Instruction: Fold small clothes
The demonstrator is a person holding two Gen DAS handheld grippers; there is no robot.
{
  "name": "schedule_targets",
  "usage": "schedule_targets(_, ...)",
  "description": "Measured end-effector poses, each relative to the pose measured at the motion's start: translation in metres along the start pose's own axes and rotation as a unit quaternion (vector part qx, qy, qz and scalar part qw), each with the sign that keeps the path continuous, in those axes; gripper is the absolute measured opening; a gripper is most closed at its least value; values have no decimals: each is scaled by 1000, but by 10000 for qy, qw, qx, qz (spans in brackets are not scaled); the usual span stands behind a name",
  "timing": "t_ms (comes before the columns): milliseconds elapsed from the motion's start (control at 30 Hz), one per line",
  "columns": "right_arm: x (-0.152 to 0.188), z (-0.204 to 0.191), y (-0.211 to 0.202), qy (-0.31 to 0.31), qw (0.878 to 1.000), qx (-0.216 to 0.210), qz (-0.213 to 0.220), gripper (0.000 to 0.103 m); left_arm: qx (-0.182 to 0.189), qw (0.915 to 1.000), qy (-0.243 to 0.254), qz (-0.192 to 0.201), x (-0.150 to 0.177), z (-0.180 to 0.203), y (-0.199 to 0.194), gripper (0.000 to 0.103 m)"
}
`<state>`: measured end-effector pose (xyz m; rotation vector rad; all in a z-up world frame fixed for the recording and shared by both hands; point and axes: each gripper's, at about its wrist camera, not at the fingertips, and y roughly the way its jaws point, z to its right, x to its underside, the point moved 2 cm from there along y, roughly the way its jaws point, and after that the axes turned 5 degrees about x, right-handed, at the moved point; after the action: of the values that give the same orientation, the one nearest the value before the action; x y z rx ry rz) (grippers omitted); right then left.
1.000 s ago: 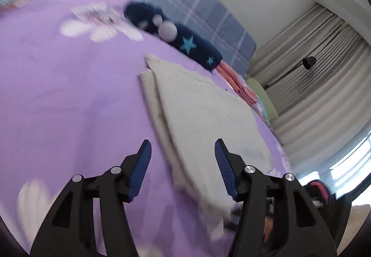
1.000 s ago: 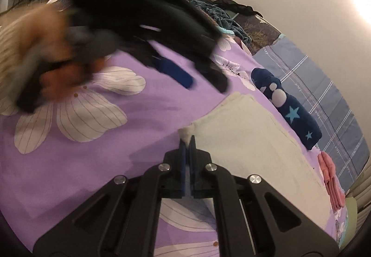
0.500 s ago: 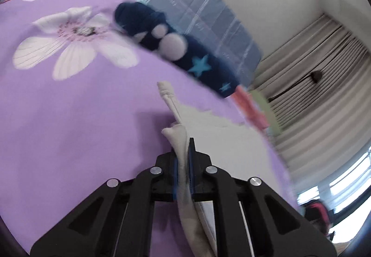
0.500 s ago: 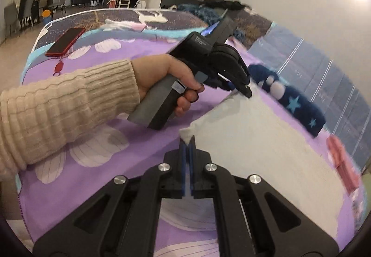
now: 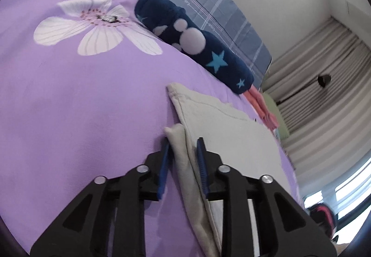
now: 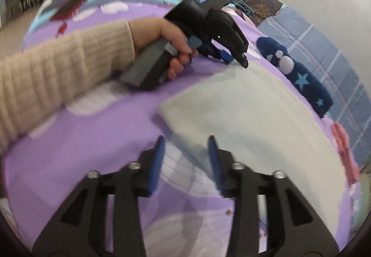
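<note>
A cream folded garment (image 5: 231, 141) lies flat on the purple floral bedsheet (image 5: 81, 94). In the left wrist view my left gripper (image 5: 183, 141) straddles the garment's doubled left edge. Its jaws are opening, and the cloth hangs loose between the blue pads. In the right wrist view the same garment (image 6: 243, 113) spreads ahead. My right gripper (image 6: 186, 141) is low over its near corner, jaws opening, with the blurred cloth edge between them. That view also shows the left gripper (image 6: 236, 60) at the garment's far corner, held by a hand in a beige knitted sleeve (image 6: 58, 76).
A navy plush piece with stars and white dots (image 5: 197, 48) lies just beyond the garment, with pink cloth (image 5: 262, 104) beside it. A blue plaid pillow (image 5: 197, 9) sits against the wall. Curtains (image 5: 324, 94) hang at the right. A red phone (image 6: 69, 9) lies on the far bed edge.
The left gripper reached the garment's edge and pinched it; now its jaws have parted. The right gripper, shut on the near corner before, has spread its jaws.
</note>
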<state>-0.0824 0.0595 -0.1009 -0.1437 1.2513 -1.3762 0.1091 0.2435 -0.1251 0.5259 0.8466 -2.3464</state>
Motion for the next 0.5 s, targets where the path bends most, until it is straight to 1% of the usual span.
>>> schedule_targets(33,1,-2,2,-124,9998,164,-62,49,-39,10000,85,-32,0,3,3,30)
schedule_targets(100,-1,-7,7,-271,9990,327,-104,49,-25,9998,178,-58,0,5,5,36)
schedule_targets(133,-3,-11,9,-338,9985,416,-83,49,-9,9998,201,-67,0,6,5,37)
schedule_targets(233,-14,-20,19,-542,9960,716,11,49,42,9998,172,-68,1,4,5,38)
schedule_targets(333,-24,-21,31,-499,9942,950,46,49,93,9999,124,-60,1,2,5,38)
schedule_targets(367,-26,-19,33,-476,9939,991,36,47,77,9999,137,-64,1,3,5,38)
schedule_targets(500,-30,-19,37,-415,9933,1077,4,47,13,9998,202,-83,1,6,6,38)
